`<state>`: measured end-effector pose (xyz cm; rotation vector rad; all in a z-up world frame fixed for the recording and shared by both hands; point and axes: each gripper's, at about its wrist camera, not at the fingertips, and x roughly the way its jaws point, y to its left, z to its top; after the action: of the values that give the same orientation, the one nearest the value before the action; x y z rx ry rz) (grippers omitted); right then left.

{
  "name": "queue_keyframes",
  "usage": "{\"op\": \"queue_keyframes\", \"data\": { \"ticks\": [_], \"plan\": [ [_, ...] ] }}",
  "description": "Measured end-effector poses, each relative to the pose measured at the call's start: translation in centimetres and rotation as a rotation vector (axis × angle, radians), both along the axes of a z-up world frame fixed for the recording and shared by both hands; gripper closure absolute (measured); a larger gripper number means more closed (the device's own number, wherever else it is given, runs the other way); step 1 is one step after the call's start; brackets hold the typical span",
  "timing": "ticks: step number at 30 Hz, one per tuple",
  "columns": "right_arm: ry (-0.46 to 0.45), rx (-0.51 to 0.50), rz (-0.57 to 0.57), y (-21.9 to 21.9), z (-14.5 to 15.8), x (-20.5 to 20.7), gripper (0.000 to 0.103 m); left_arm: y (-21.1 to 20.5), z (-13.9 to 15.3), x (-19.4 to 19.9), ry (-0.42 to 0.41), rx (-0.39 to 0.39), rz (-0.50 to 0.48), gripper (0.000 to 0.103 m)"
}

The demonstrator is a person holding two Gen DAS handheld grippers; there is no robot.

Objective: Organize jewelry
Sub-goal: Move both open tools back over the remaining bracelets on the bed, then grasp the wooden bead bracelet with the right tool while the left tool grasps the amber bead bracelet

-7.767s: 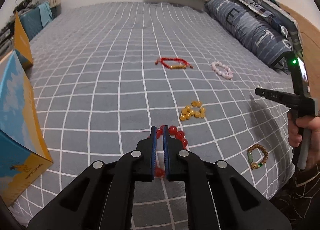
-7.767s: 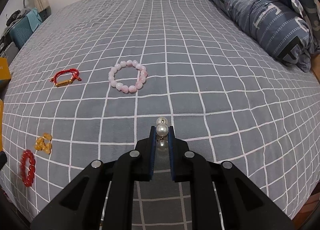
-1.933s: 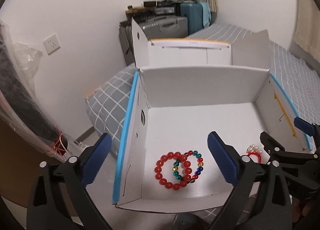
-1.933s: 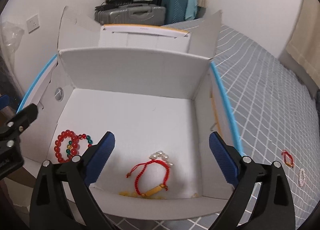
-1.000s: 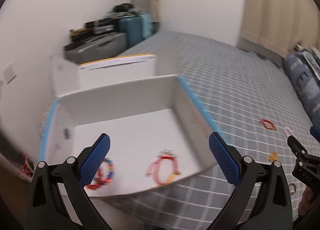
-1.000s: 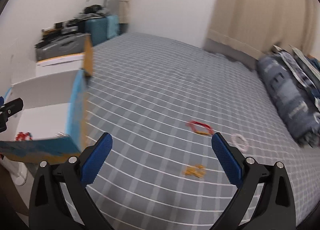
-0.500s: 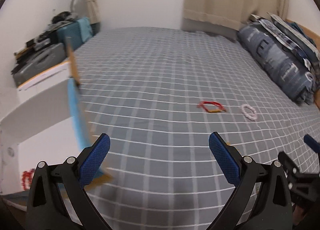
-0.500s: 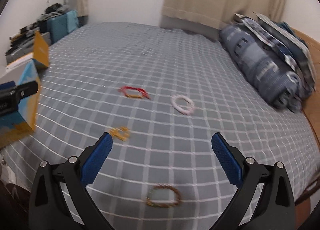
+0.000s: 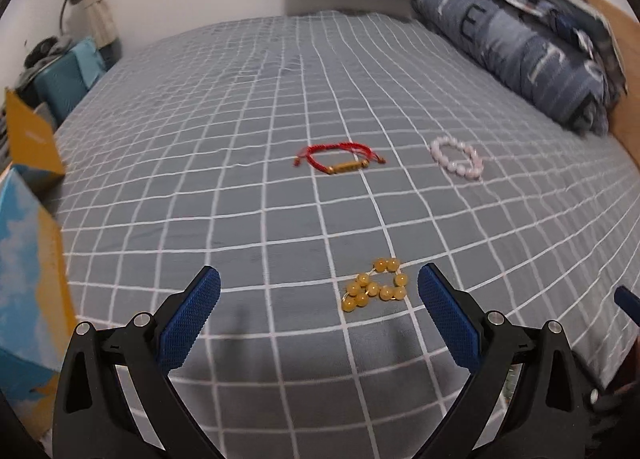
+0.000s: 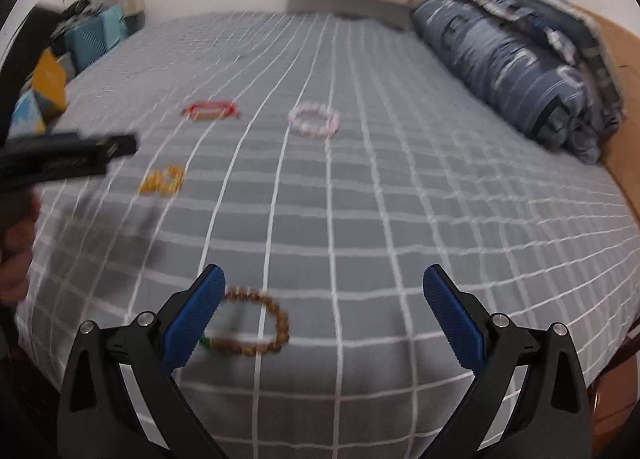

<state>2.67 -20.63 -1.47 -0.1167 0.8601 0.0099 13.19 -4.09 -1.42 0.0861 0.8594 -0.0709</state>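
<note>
Left wrist and right wrist views: both pairs of fingers spread over the bed

Left wrist view: the left gripper (image 9: 319, 309) is held with fingers spread wide and empty above the grey checked bed (image 9: 248, 187). A bunched amber bead bracelet (image 9: 376, 288) lies between the fingers, nearer the right one. A red cord bracelet with a gold bar (image 9: 339, 157) and a pale pink bead bracelet (image 9: 457, 157) lie farther off.

Right wrist view: the right gripper (image 10: 324, 311) is likewise spread and empty. A brown wooden bead bracelet (image 10: 256, 323) lies just beside its left finger, partly hidden by it.
</note>
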Motion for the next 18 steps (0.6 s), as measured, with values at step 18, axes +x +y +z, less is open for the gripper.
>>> {"op": "queue_keyframes", "data": {
  "ticks": [18],
  "plan": [
    [0.100, 0.025, 0.039, 0.4, -3.9, 0.6, 0.025, -2.2, -4.7, 2.1, 0.050, -0.037, -0.043, 0.006]
  ]
}}
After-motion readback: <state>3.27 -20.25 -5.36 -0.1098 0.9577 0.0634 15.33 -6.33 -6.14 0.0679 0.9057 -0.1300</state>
